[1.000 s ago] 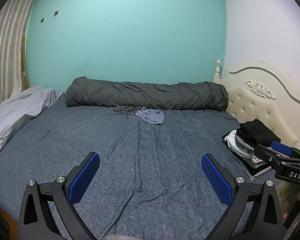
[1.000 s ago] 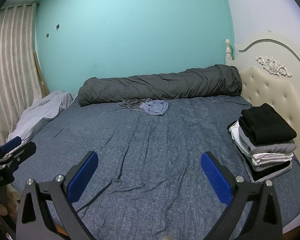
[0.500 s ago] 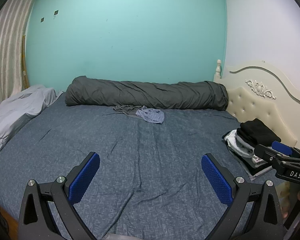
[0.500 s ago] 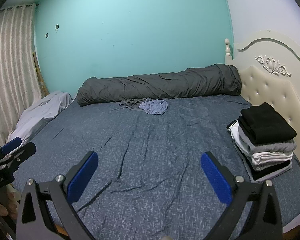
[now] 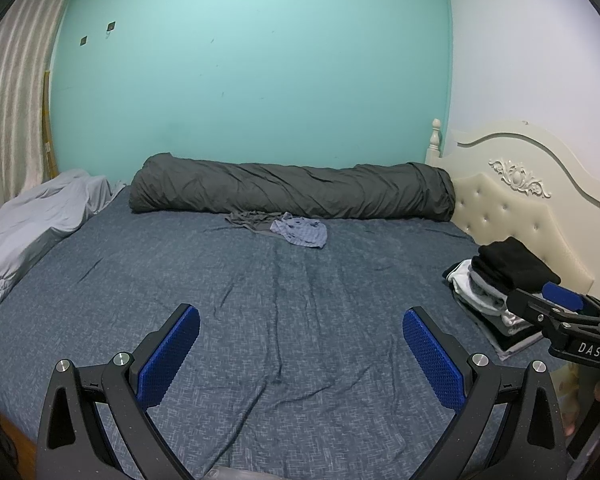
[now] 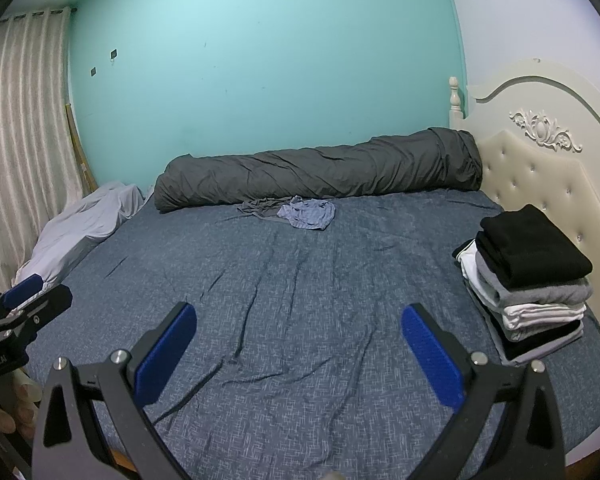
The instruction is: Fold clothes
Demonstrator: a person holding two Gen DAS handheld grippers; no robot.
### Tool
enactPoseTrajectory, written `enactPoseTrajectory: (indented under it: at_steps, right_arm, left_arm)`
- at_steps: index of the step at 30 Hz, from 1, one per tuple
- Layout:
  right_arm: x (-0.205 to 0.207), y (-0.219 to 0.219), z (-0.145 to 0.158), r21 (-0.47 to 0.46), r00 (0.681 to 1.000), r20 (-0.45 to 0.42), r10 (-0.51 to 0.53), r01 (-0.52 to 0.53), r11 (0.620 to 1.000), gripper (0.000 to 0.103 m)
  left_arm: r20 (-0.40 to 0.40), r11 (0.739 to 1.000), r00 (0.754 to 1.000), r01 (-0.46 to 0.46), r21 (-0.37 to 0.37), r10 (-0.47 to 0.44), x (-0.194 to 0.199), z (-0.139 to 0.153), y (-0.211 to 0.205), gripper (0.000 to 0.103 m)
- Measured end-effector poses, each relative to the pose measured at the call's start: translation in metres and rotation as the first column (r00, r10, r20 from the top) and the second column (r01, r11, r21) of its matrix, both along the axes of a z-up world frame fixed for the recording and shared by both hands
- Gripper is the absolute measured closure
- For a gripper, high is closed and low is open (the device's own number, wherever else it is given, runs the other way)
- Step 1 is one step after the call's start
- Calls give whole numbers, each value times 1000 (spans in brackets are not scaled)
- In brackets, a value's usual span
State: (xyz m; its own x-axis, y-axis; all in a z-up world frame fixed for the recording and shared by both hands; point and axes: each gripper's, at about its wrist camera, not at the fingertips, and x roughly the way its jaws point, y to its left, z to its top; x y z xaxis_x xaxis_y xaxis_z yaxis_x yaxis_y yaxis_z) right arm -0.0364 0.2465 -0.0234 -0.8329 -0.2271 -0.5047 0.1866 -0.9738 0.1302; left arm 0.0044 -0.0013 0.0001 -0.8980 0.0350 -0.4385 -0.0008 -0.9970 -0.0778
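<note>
Clothes: a crumpled blue-grey garment lies at frame centre on the bed, touching the rolled grey duvet; a folded stack sits at right beside the headboard; left gripper fingers spread, empty; right gripper likewise, both above the sheet.

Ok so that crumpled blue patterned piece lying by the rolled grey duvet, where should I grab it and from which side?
The blue patterned garment lies loose and bunched, its far side near the rolled duvet and overlapping a grey garment. I'd probably pinch its near right edge, coming in low from the open bedsheet side. Both the left hand-held gripper and the right hand-held gripper are open.
</note>
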Motion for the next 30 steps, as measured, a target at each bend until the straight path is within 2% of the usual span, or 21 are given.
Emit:
enactPoseTrajectory:
  at_steps: [21, 30]
  right_arm:
    - [-8, 4, -2, 3, 1000, 10, -5, 5, 1000, 0]
    - [-25, 6, -13, 8, 999, 33, -16, 16, 1000, 0]
  left_arm:
    - [14, 1000, 1000, -7, 8, 7, -10, -3, 1, 0]
    - [35, 999, 999, -29, 30, 28, -29, -17, -5, 0]
